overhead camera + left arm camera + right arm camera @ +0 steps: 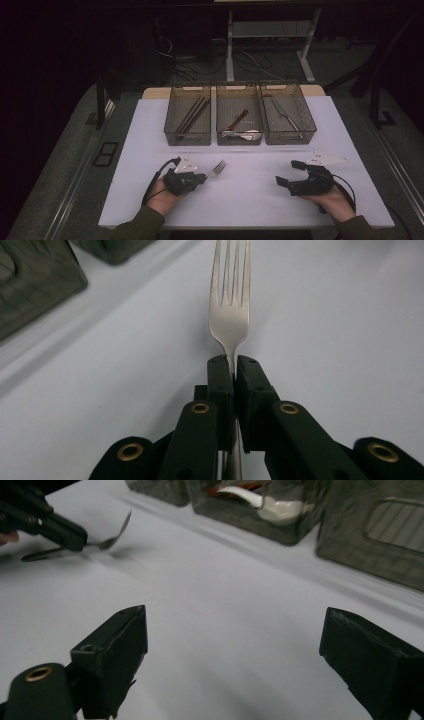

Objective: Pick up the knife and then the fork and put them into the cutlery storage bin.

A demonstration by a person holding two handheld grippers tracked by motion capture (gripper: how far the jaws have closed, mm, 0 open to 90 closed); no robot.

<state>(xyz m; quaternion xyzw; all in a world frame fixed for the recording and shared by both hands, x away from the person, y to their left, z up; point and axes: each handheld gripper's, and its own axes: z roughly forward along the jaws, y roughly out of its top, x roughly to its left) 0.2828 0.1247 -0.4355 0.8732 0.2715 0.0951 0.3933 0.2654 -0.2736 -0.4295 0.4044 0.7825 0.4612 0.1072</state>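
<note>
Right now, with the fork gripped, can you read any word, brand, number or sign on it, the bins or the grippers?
None can be read.
Fork: plain metal, no stamp showing.
Three bins: no labels showing.
Left gripper and right gripper: bare black jaws with brass rivets, no markings.

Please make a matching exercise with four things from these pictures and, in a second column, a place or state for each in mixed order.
Things:
1. fork
2. left tongs
3. right tongs
4. white spoon

Places or states:
A. open, nothing between the jaws
B. lies in the middle bin
C. shut on a metal handle
D. held by its handle, prongs forward

Pairs: 1-D, 2-C, 3-A, 4-B
</note>
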